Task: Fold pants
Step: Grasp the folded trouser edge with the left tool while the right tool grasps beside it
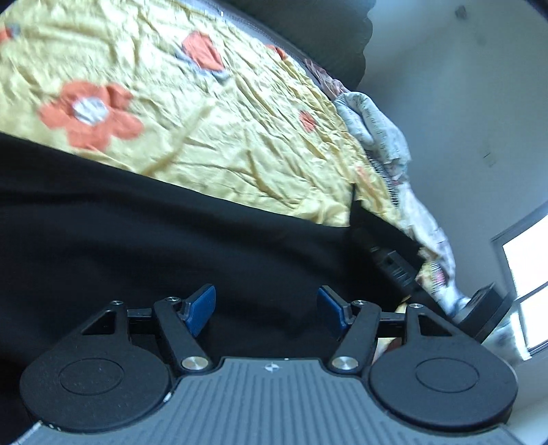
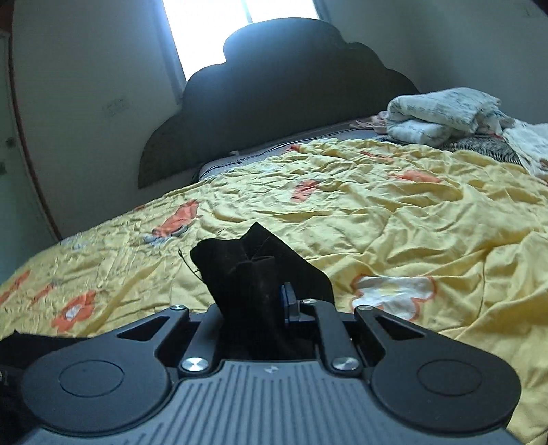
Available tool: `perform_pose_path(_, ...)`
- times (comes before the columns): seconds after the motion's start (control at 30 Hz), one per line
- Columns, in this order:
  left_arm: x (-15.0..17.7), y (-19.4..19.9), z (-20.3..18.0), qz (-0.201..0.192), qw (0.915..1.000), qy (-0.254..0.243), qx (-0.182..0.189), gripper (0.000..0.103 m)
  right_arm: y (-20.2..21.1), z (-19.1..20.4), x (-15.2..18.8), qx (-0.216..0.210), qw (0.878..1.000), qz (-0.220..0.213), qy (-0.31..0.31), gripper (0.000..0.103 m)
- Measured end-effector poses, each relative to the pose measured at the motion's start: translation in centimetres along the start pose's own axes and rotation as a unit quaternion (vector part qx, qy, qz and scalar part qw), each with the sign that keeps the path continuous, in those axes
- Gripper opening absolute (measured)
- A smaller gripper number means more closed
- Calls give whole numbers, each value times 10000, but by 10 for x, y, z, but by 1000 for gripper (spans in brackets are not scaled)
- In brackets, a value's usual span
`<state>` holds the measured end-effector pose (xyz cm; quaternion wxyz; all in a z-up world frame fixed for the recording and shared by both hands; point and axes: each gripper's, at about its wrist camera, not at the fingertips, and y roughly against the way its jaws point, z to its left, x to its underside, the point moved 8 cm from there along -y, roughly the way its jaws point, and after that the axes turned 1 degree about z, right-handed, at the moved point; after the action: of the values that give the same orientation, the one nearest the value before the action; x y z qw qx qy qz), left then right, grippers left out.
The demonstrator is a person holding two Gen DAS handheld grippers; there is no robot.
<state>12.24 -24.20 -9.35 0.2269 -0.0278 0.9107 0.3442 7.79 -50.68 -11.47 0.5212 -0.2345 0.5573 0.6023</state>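
Observation:
The black pants (image 1: 171, 246) lie spread on a yellow floral bedsheet (image 1: 219, 130) and fill the lower half of the left wrist view. My left gripper (image 1: 266, 309) is open just above the black cloth, its blue pads (image 1: 202, 308) wide apart with nothing between them. My right gripper (image 2: 263, 301) is shut on a bunched end of the pants (image 2: 253, 260), which sticks up between the fingers above the sheet (image 2: 376, 212). Only the right blue pad (image 2: 288, 301) shows; the cloth hides the other. The right gripper also shows far right in the left wrist view (image 1: 400, 267).
A dark scalloped headboard (image 2: 291, 78) stands at the far end of the bed below a bright window (image 2: 239, 20). A pile of white folded laundry (image 2: 441, 113) lies at the bed's far right corner, also in the left wrist view (image 1: 380, 133).

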Motion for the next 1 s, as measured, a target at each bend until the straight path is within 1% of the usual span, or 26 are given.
perform_pose_path(0.13, -8, -19, -13, 135, 9971, 486, 572, 68, -1, 17, 8, 96, 9984, 48, 558, 11)
perform_pose_path(0.2, -15, -28, -20, 202, 9933, 734, 873, 69, 1, 26, 8, 145, 9959, 15, 898, 11)
perform_pose_path(0.33, -28, -46, -29, 295, 9841, 1217, 1263, 70, 15, 54, 12, 131, 9856, -122, 1680, 11)
perform_pose_path(0.4, -34, -54, -32, 346, 9802, 1380, 1378, 71, 23, 69, 15, 88, 9789, -190, 2031, 11)
perform_pose_path(0.43, -35, -58, -32, 376, 9794, 1439, 1367, 71, 26, 76, 18, 51, 9754, -219, 2195, 11)
perform_pose_path(0.57, -41, -73, -29, 355, 9804, 1504, 1223, 70, 34, 101, 30, -119, 9630, -244, 2680, 11)
perform_pose_path(0.6, -42, -75, -27, 354, 9812, 1487, 1177, 65, 34, 106, 33, -127, 9602, -236, 2781, 11)
perform_pose_path(0.63, -43, -77, -26, 360, 9821, 1457, 1136, 50, 35, 109, 36, -136, 9578, -221, 2862, 11)
perform_pose_path(0.7, -41, -81, -23, 444, 9846, 1354, 1010, 32, 36, 115, 41, -150, 9543, -204, 2976, 11)
perform_pose_path(0.73, -40, -81, -21, 470, 9861, 1296, 931, 25, 36, 117, 43, -155, 9531, -183, 3017, 11)
perform_pose_path(0.77, -39, -80, -19, 442, 9879, 1218, 848, 23, 36, 118, 45, -151, 9520, -164, 3051, 11)
perform_pose_path(0.83, -36, -78, -16, 405, 9919, 999, 670, 11, 35, 119, 48, -144, 9511, -131, 3081, 11)
perform_pose_path(0.9, -35, -74, -17, 331, 9951, 765, 533, 8, 36, 119, 50, -146, 9509, -112, 3090, 11)
perform_pose_path(1.0, -34, -68, -22, 127, 9989, 330, 310, 7, 37, 119, 53, -164, 9507, -101, 3096, 11)
